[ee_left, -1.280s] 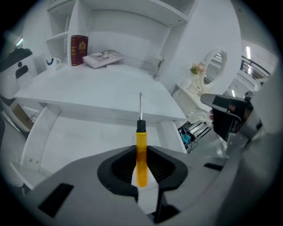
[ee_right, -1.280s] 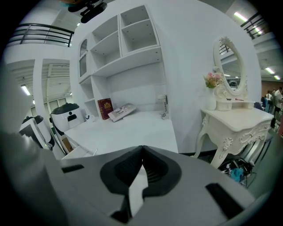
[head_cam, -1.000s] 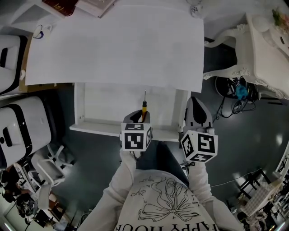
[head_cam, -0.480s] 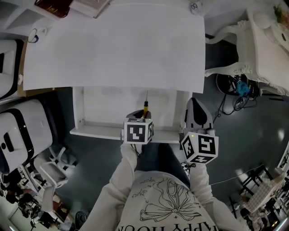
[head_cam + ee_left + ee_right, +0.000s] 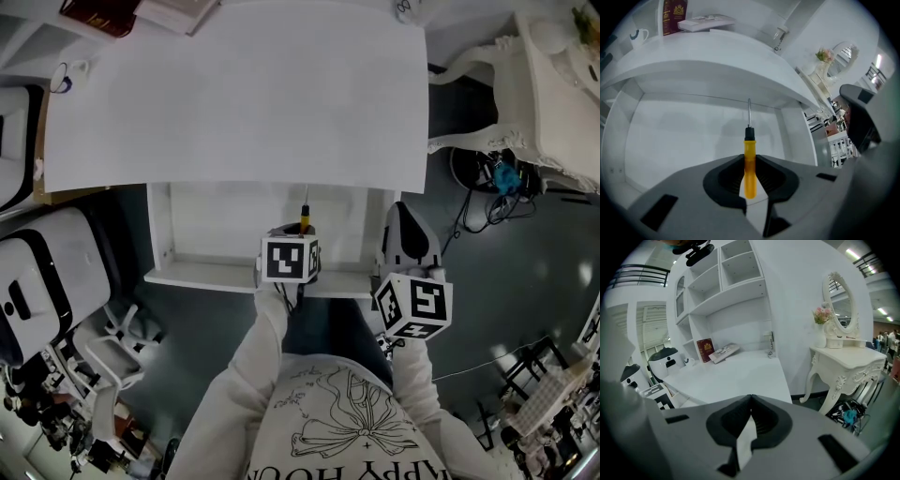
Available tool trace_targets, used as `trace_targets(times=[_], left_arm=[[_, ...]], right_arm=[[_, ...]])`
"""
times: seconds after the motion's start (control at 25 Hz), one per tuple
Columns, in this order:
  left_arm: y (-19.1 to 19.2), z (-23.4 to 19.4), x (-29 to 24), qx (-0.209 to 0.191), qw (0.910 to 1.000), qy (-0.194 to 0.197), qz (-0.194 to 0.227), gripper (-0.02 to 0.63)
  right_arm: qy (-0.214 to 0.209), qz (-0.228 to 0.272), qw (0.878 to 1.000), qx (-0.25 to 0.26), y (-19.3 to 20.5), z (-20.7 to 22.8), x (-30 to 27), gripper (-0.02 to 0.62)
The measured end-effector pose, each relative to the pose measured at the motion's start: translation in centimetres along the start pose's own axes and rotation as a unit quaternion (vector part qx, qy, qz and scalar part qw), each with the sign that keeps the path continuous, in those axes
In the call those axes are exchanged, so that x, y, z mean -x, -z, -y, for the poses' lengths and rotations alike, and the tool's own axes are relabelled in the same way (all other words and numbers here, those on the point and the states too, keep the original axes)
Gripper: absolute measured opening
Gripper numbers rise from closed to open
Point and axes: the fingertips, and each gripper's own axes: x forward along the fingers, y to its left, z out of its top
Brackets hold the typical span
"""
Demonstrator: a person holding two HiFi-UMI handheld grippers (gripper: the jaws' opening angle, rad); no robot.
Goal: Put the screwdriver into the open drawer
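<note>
The screwdriver [image 5: 304,221] has a yellow handle and a thin metal shaft that points toward the desk. My left gripper [image 5: 298,234] is shut on the handle and hangs over the open white drawer [image 5: 216,275] under the desk top [image 5: 234,94]. In the left gripper view the handle [image 5: 749,164] sits upright between the jaws, with the drawer floor [image 5: 679,136] behind it. My right gripper [image 5: 403,212] hovers just right of the drawer's right corner. In its own view the right gripper [image 5: 750,398] is shut, with nothing between the tips.
A mug [image 5: 58,77] and books [image 5: 98,13] stand at the desk's far left. An ornate white dressing table [image 5: 553,103] is at the right, with cables [image 5: 497,178] on the dark floor beside it. Black-and-white chairs [image 5: 28,281] crowd the left.
My left gripper has sunk toward the drawer with the screwdriver still in it. The right gripper has stayed in place.
</note>
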Motion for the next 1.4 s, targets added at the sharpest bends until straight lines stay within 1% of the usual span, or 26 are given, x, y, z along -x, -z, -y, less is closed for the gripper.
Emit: trace_targets(times=[0.32, 0.56, 0.76, 1.12, 1.4], left_arm=[[0.3, -0.7, -2.1, 0.015, 0.9995, 0.005, -0.026, 0.067], [1.0, -1.2, -3.3, 0.014, 0.9988, 0.005, -0.048, 0.067], [1.6, -1.7, -3.9, 0.028, 0.998, 0.005, -0.057, 0.069], [2.4, -1.8, -4.7, 0.027, 0.9971, 0.0, -0.071, 0.069], [2.4, -1.8, -4.8, 0.025, 0.9975, 0.002, -0.067, 0.071]], right_arm=[[0.002, -0.003, 1.0, -0.003, 0.2, -0.1, -0.5, 0.003], [0.002, -0.008, 1.0, -0.005, 0.7, -0.2, -0.7, 0.003], [0.002, -0.009, 1.0, -0.004, 0.9, -0.3, -0.8, 0.003], [0.007, -0.008, 1.0, -0.005, 1.1, 0.2, -0.5, 0.003], [0.005, -0.008, 1.0, -0.006, 1.2, 0.2, -0.3, 0.003]])
